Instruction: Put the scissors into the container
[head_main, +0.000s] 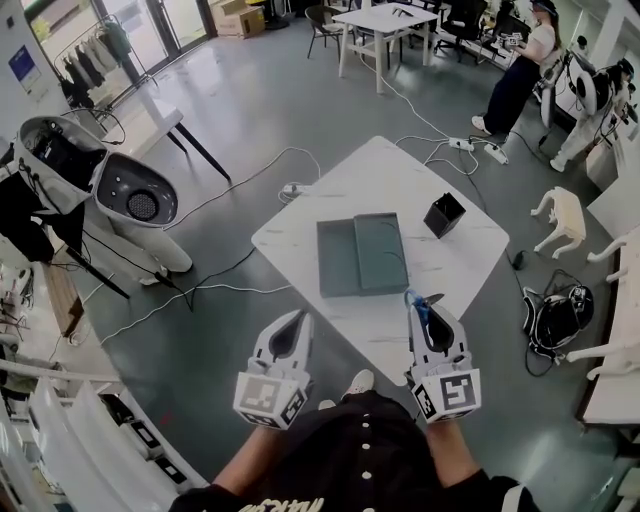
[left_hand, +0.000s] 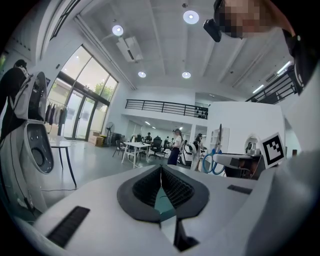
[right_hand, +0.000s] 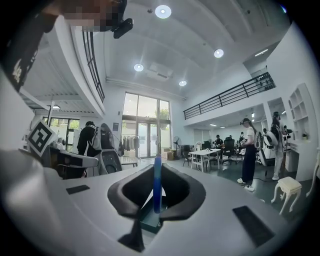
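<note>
**Scissors held in the right gripper, well short of the black container**

The left gripper (head_main: 296, 320) is clenched on nothing, its fingers pressed together. A teal tray (head_main: 360, 255) lies well ahead of its fingertips on the white table (head_main: 395, 170). The right gripper (head_main: 426, 312) grasps the scissors (head_main: 416, 302) between its fingers by the blue handle, which its own view shows edge-on. Their long axis stands roughly upright, across the fingers. In the left gripper view the blue loops sit just past the fingertips and a thin dark blade seems to rise above them, so they probably point up. The container (head_main: 444, 214) stands open well ahead of the right fingertips, near the tray's far right corner. The carry would go best if the wrist turned the blades down, held the axis plumb over the small mouth, and lowered before loosening the grip. A tilted drop could catch the rim.
</note>
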